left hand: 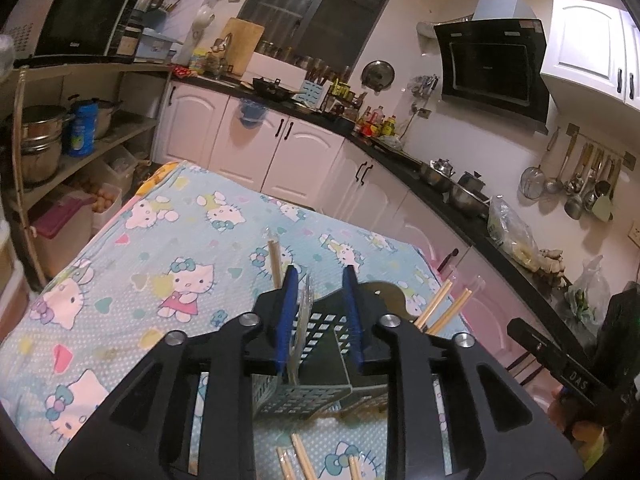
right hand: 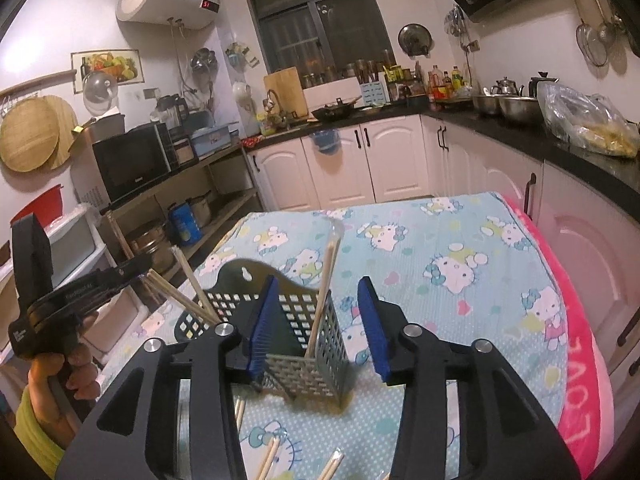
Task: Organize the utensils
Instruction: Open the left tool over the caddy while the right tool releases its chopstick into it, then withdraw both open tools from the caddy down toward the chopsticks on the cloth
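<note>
left wrist view. left gripper (left hand: 319, 312): blue-padded jaws a moderate gap apart, no pad pressing on anything. wrapped chopstick (left hand: 275, 264): clear sleeve, wooden stick, standing upright just beside the inner face of the left-hand pad; whether it touches that pad cannot be told. utensil holder (left hand: 316, 368): dark perforated plastic basket with compartments, directly below and between the jaws, standing on the tablecloth (left hand: 160, 248), a pale blue cartoon-cat print. two more chopsticks (left hand: 444, 310) stick up from a compartment outboard of the right-hand pad. loose chopsticks (left hand: 298, 458) lie flat on the cloth, nearer the camera than the jaws. right gripper's body shows at the far right edge of this view, with a hand beneath it.

right wrist view. right gripper (right hand: 320, 322): blue pads standing wide apart, holding nothing. the holder (right hand: 308, 344) sits between the jaws, nearer the left-hand pad, which is close against its perforated wall. one wrapped chopstick (right hand: 326, 284) stands in the near compartment, leaning slightly, in the gap between the pads and clear of both. bundle of chopsticks (right hand: 188, 288) leans out of the compartment beyond the left-hand pad. loose chopsticks (right hand: 270, 456) on the cloth below the jaws. left gripper's body (right hand: 76, 300) and the hand (right hand: 60, 376) gripping it sit far left.
</note>
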A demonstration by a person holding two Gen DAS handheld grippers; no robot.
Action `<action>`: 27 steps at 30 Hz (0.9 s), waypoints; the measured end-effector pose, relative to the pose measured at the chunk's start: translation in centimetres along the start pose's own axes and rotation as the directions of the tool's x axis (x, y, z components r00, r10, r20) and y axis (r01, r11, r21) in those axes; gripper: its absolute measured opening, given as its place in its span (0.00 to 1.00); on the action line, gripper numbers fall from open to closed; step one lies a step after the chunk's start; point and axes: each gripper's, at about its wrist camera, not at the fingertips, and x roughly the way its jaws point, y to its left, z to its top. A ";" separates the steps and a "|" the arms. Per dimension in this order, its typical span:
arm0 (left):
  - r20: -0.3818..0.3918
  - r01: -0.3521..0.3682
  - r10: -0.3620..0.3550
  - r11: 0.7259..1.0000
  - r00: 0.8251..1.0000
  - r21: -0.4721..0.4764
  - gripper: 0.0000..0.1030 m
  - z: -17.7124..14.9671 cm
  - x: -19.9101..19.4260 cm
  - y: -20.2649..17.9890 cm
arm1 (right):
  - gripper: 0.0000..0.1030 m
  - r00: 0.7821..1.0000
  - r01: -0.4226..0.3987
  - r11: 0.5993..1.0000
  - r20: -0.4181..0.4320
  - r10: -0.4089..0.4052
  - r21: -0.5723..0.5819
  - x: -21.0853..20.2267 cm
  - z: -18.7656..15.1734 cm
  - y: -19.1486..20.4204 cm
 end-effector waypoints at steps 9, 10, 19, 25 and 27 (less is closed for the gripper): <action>-0.008 -0.006 0.006 1.000 1.000 -0.008 0.36 -0.8 -0.9 0.6 | 0.58 0.999 0.003 1.000 -0.045 -0.004 -0.015 -0.1 -1.5 0.6; -0.009 -0.009 0.009 1.000 1.000 -0.007 0.38 -0.9 -1.1 0.6 | 0.59 0.999 0.002 1.000 -0.049 -0.003 -0.018 -0.2 -1.7 0.7; 0.005 -0.025 0.025 1.000 1.000 0.007 0.65 -2.3 -3.1 1.3 | 0.62 0.997 -0.009 0.999 -0.071 0.007 -0.032 -0.6 -2.9 1.3; -0.003 -0.027 0.027 1.000 1.000 -0.013 0.83 -3.4 -4.1 2.0 | 0.65 0.997 -0.019 0.999 -0.081 0.016 -0.037 -1.2 -3.7 1.7; -0.005 -0.030 0.030 0.999 1.000 -0.016 0.86 -3.7 -4.4 2.1 | 0.65 0.997 -0.022 0.999 -0.081 0.018 -0.042 -1.3 -4.0 1.9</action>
